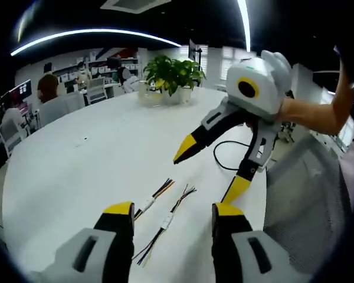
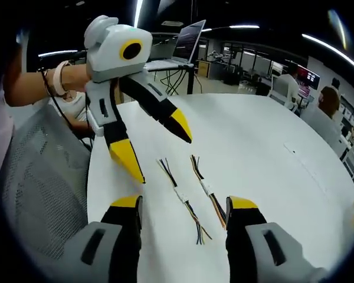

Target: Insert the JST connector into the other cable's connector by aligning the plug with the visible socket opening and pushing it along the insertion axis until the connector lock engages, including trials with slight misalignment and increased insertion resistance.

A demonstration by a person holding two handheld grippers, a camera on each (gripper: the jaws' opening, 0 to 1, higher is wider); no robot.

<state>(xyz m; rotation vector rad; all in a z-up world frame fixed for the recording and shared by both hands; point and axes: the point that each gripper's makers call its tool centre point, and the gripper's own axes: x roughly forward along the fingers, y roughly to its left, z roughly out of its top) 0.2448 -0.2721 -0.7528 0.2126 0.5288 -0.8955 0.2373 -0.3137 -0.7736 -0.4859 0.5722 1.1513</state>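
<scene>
Two short wire cables, each with a small white JST connector, lie side by side on the white round table [image 1: 76, 171]. In the left gripper view, one cable [image 1: 150, 203] and the other cable [image 1: 167, 221] lie between my left gripper's [image 1: 173, 209] open jaws, untouched. My right gripper [image 1: 209, 172] hovers open just beyond them, held by a hand. In the right gripper view, the same cables [image 2: 181, 194] [image 2: 206, 187] lie ahead of my open right gripper [image 2: 184, 203]. The left gripper [image 2: 156, 147] hangs open above the table's left side. Neither gripper holds anything.
A potted plant [image 1: 174, 73] stands at the table's far edge and a black cord [image 1: 221, 156] loops near the right edge. A grey mesh chair [image 1: 307, 188] [image 2: 41, 177] sits beside the table. A laptop [image 2: 186, 41] stands on a stand behind. People sit at desks far off.
</scene>
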